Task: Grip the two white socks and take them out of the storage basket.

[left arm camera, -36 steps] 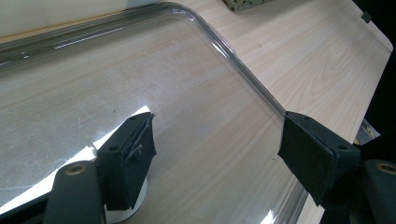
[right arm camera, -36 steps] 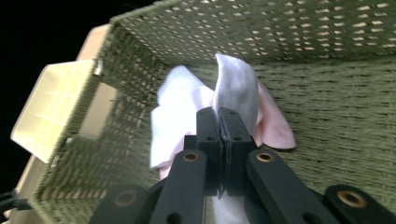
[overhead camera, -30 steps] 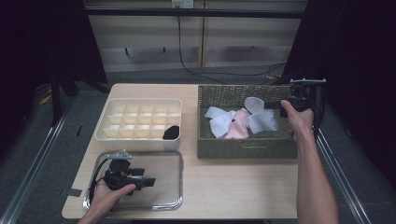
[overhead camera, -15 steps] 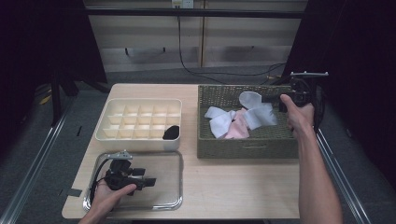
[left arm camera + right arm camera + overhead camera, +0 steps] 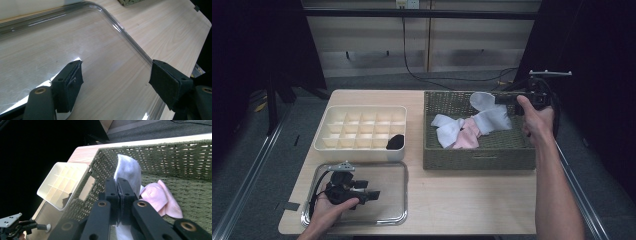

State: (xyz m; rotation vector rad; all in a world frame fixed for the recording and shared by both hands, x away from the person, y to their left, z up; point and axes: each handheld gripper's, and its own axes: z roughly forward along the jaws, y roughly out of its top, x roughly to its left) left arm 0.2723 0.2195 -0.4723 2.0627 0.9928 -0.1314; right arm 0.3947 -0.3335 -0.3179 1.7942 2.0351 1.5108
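Clear plastic sits under my left gripper (image 5: pixel 373 194): a see-through tray (image 5: pixel 394 172) at the near left corner of the wooden table (image 5: pixel 462 200), with my left hand (image 5: pixel 329 210) resting the tool low over it. In the left gripper view its jaws stand wide apart with nothing between them, the tray's curved rim (image 5: pixel 130 40) running past the far jaw. Just behind the tray is a cream divider box (image 5: pixel 362 132) of many small cells, and a dark rolled item (image 5: pixel 395 142) lies in one of its near right cells. To the right of that stands a green woven basket (image 5: pixel 479 157), holding a white sock (image 5: pixel 447 131) and a pink sock (image 5: pixel 467 137) loose on its floor. Over the basket's far right part my right gripper (image 5: pixel 502 99) has its jaws pressed together on another white sock (image 5: pixel 128 173), which hangs lifted above the pink one; in the right gripper view the cloth stands up from between the closed pads (image 5: pixel 117 191). My right hand (image 5: pixel 537 117) holds that tool at the basket's right edge.
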